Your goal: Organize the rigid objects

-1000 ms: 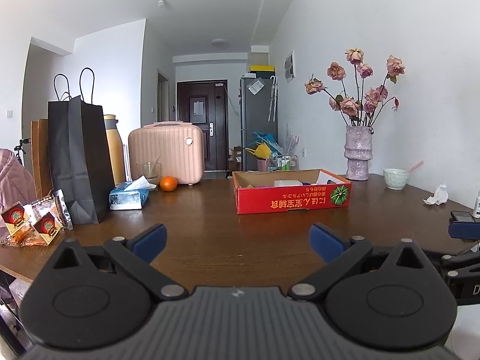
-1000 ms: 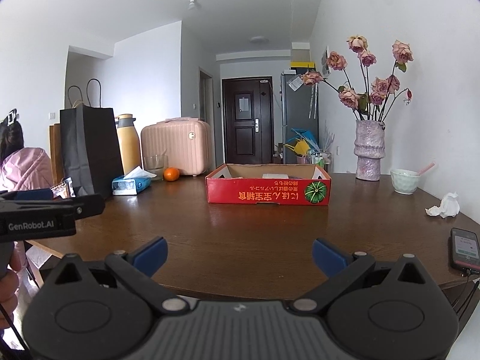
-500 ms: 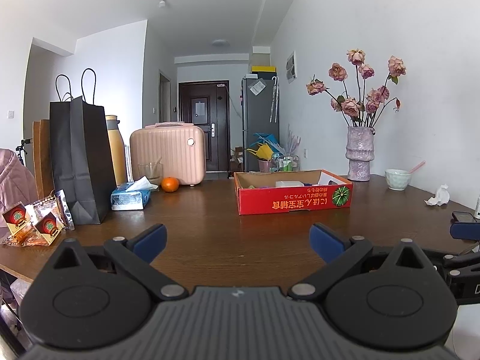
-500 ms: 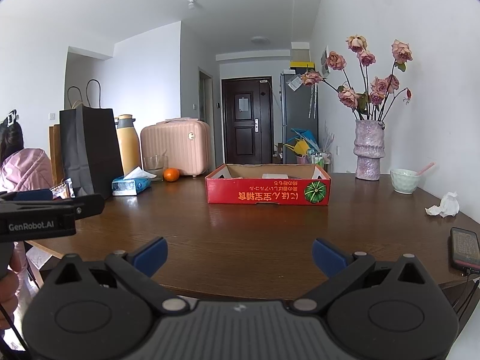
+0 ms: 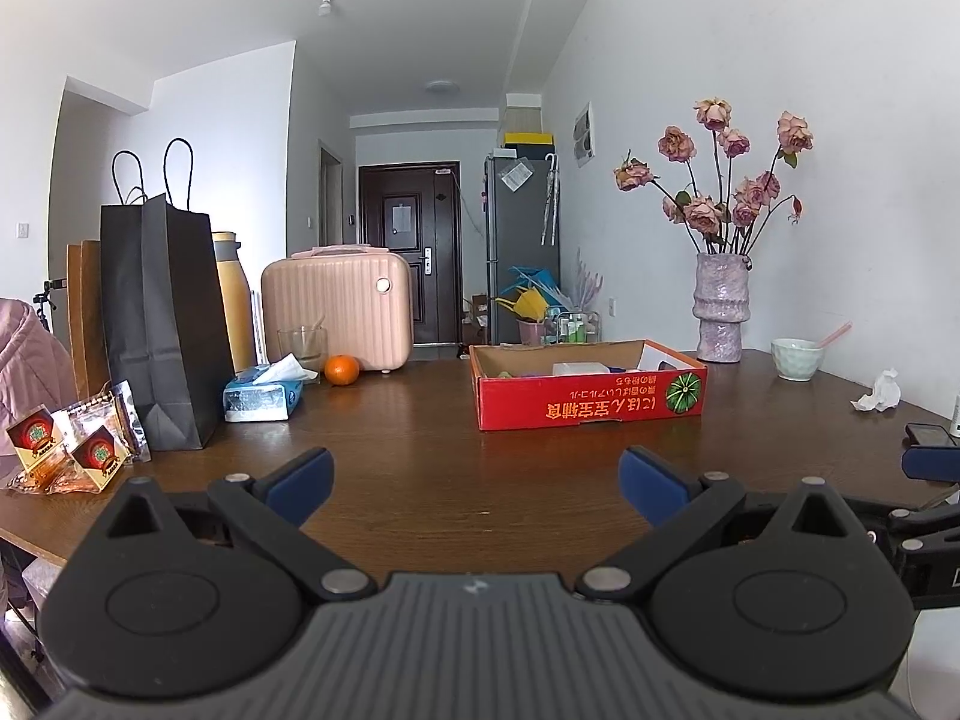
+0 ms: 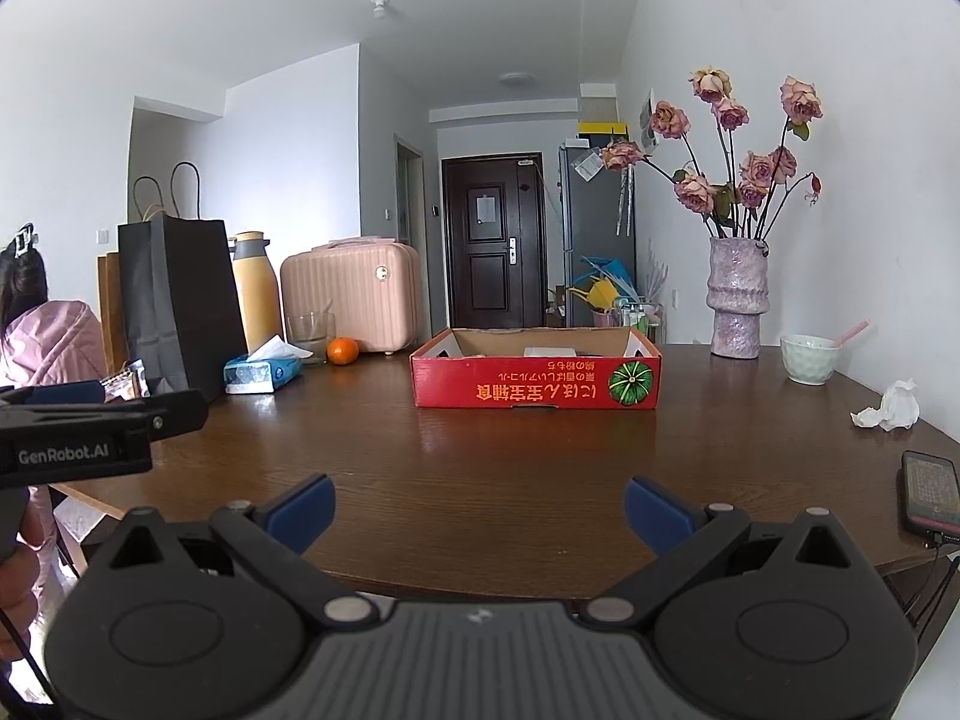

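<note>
On your far left, snack packets (image 5: 66, 450) lie at the table (image 5: 420, 456) edge, beside the black paper bag (image 5: 159, 324). Next come the tissue pack (image 5: 262, 393), a glass (image 5: 302, 347) and the orange (image 5: 342, 369) in front of the pink case (image 5: 336, 306). Your left tool (image 5: 477, 477) hangs over the near table, fingers spread wide, empty. The red cardboard box (image 6: 534, 381) sits mid-table, well ahead, with small items inside. Your right tool (image 6: 479, 507) is likewise spread and empty. Further right stand the vase (image 6: 737, 300), bowl (image 6: 809, 358), crumpled tissue (image 6: 891, 408) and phone (image 6: 930, 495).
</note>
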Motion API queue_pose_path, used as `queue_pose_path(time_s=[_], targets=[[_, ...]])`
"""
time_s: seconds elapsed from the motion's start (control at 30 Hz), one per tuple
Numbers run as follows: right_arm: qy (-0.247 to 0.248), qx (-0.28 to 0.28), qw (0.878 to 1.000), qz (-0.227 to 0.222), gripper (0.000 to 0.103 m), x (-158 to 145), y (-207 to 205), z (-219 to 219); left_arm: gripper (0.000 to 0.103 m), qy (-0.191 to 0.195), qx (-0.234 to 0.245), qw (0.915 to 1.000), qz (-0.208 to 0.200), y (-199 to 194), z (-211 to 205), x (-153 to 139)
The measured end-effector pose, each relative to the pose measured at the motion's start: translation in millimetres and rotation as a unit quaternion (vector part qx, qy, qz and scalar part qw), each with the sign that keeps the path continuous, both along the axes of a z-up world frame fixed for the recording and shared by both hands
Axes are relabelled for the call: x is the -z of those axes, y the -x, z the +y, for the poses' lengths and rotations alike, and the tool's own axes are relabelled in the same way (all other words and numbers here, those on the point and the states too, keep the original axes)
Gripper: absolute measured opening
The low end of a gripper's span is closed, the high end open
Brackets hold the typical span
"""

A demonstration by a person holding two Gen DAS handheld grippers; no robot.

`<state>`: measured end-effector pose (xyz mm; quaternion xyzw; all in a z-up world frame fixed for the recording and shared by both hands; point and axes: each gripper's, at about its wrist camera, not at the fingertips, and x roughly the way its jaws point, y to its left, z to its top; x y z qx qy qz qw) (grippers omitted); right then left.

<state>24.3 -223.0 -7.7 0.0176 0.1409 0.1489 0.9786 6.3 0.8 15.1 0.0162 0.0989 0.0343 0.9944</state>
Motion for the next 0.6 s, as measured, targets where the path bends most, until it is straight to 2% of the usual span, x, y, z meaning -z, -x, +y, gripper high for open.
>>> queue_pose_path(time_s=[0.6], targets=[[-0.004, 0.000, 1.000, 0.000, 0.103, 1.7, 0.1, -0.3, 0.103, -0.001, 0.001, 1.0000, -0.002, 0.5, 0.2, -0.1]])
